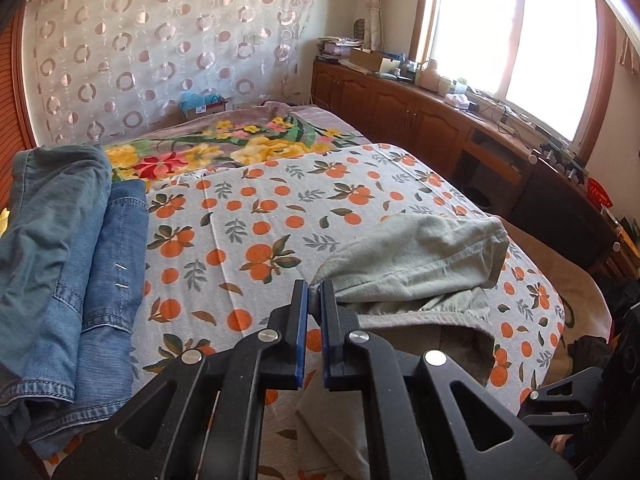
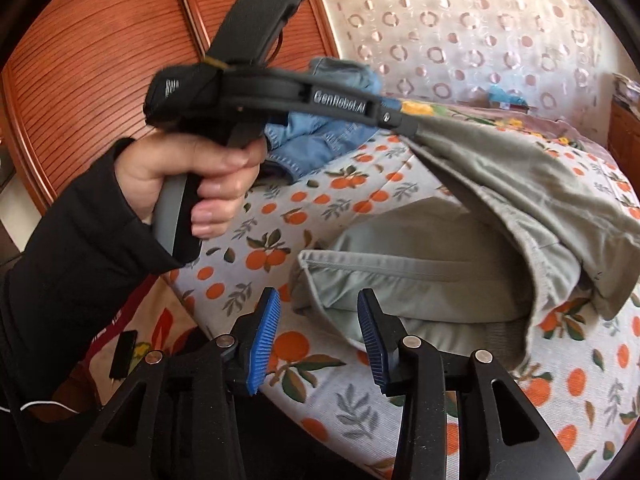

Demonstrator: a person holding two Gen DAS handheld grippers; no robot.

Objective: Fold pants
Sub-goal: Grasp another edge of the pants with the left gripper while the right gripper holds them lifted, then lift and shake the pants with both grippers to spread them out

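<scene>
Sage-green pants [image 1: 420, 256] lie on the bed, over the orange-print sheet [image 1: 260, 216], and the left tongs [image 1: 315, 294] are clamped tight on a pinch of their fabric, lifting one part up off the rest. From the right wrist view that raised cloth drapes down from the left tongs [image 2: 408, 128], tented over the lower layer, presumably so it can be carried across for a fold. The right tongs [image 2: 318, 308] hang parted and empty just above the hemmed edge of the lower layer [image 2: 400, 276], pads not touching cloth; they look lined up to take that edge. A person's hand [image 2: 200, 180] in a black sleeve grips the left handle. Off to the side, folded denim jeans [image 1: 72, 240] sit stacked on the bed, clear of the fold. A floral blanket [image 1: 224, 144] lies beyond, not in the way.
</scene>
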